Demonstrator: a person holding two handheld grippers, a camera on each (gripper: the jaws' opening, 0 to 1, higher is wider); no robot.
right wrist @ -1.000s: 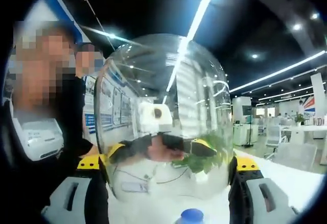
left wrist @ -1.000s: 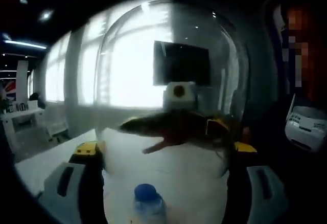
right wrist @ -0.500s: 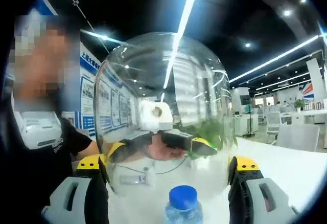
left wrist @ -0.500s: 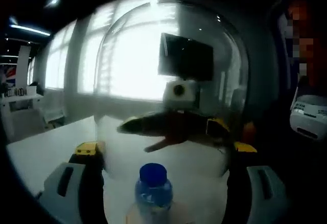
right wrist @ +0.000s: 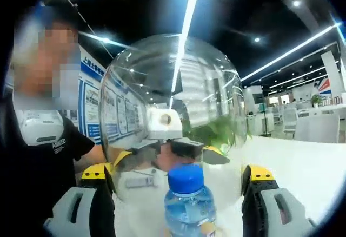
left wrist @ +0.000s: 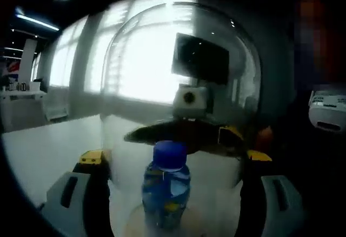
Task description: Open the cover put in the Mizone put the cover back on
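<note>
The clear dome cover (left wrist: 178,91) is held between the two grippers. In the left gripper view the left gripper (left wrist: 174,164) has its jaws spread wide and pressed on both sides of the dome; in the right gripper view the right gripper (right wrist: 177,180) grips the same cover (right wrist: 173,112) in the same wide way from the opposite side. Through the glass, each view shows the other gripper on the far side of the dome.

The Mizone bottle (left wrist: 166,185) with its blue cap stands upright on the white table (left wrist: 43,150), in front of the dome and between the jaws. In the right gripper view the bottle (right wrist: 189,204) also stands in front of the cover. The label on the bottle is too blurred to read.

Left of the dome in the right gripper view, a person (right wrist: 43,156) wears a black shirt with small white letters that I cannot read surely. Behind are wall posters (right wrist: 102,107) with unreadable text.
</note>
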